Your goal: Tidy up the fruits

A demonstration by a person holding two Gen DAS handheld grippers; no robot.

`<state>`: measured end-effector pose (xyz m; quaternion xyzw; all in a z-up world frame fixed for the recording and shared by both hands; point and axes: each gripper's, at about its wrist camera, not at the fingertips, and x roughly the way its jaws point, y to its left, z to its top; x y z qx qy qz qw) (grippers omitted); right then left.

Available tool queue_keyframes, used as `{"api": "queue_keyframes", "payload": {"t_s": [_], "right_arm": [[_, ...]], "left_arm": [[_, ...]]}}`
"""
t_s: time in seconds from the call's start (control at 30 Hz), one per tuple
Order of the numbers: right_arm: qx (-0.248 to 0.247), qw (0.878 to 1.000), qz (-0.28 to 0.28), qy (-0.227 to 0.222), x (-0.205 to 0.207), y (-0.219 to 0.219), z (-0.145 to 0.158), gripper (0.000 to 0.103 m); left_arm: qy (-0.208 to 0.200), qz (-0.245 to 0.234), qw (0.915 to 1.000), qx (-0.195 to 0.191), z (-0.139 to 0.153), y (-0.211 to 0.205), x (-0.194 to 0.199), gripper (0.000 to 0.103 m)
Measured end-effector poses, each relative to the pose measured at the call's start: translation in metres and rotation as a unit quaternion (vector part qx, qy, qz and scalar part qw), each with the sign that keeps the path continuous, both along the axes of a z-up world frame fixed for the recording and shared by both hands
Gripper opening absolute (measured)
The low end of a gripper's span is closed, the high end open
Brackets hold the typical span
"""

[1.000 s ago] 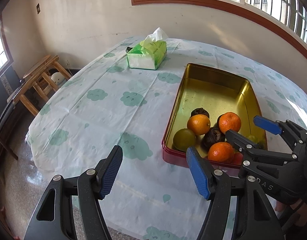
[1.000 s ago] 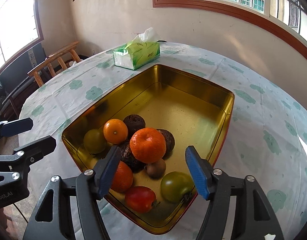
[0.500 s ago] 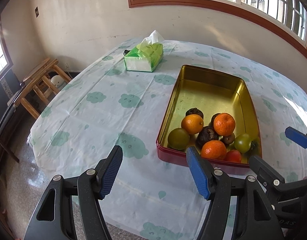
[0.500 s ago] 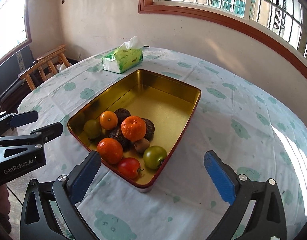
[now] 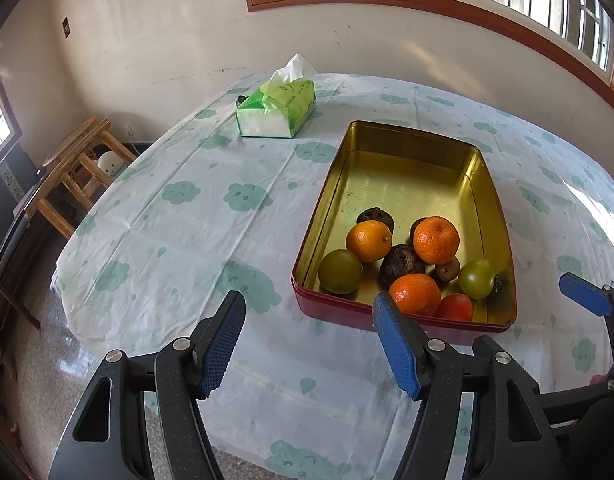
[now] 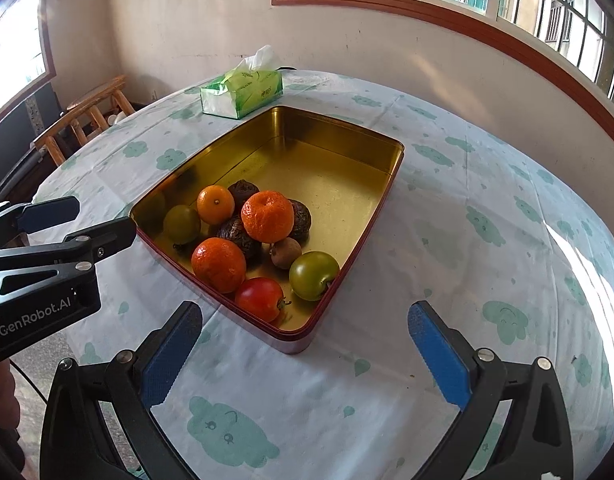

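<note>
A gold tin with a red outside (image 5: 483, 184) (image 6: 391, 176) holds several fruits at its near end. Among them are oranges (image 5: 435, 239) (image 6: 267, 216), a red tomato (image 6: 259, 298), green tomatoes (image 6: 314, 275) (image 5: 340, 271), a kiwi (image 6: 286, 253) and dark wrinkled fruits (image 5: 401, 261). My left gripper (image 5: 311, 340) is open and empty over the cloth, just before the tin's near left corner. My right gripper (image 6: 305, 354) stands wide open and empty in front of the tin's near corner. Nothing lies between either pair of jaws.
A round table wears a white cloth with green cloud prints (image 5: 211, 216) (image 6: 487, 220). A green tissue box (image 5: 277, 110) (image 6: 243, 94) sits beyond the tin. Wooden stools (image 5: 79, 168) stand left of the table, near the wall.
My right gripper pulled back from over the fruit to the tin's near edge and its jaws spread wide. The left gripper stayed about where it was.
</note>
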<state>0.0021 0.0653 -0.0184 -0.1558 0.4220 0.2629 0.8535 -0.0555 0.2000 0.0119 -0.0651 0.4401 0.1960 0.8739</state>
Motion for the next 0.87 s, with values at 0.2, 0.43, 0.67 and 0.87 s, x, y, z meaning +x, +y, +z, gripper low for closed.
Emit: {"api": "queue_keyframes", "payload": {"t_s": [0.2, 0.43, 0.67, 0.87], "right_arm": [[0.005, 1.0, -0.009, 0.013, 0.004, -0.003, -0.002, 0.102], [0.004, 1.0, -0.018, 0.02, 0.009, -0.005, -0.005, 0.102], [0.008, 0.999, -0.021, 0.025, 0.011, -0.007, -0.008, 0.102], [0.01, 0.999, -0.022, 0.031, 0.013, -0.008, -0.011, 0.102]], "left_arm": [[0.001, -0.003, 1.0, 0.002, 0.0, -0.003, 0.002, 0.067], [0.003, -0.007, 1.0, 0.004, 0.001, -0.008, 0.005, 0.067], [0.003, -0.011, 0.9999, 0.003, 0.001, -0.011, 0.007, 0.067], [0.001, -0.017, 0.9999, -0.001, 0.003, -0.014, 0.007, 0.067]]}}
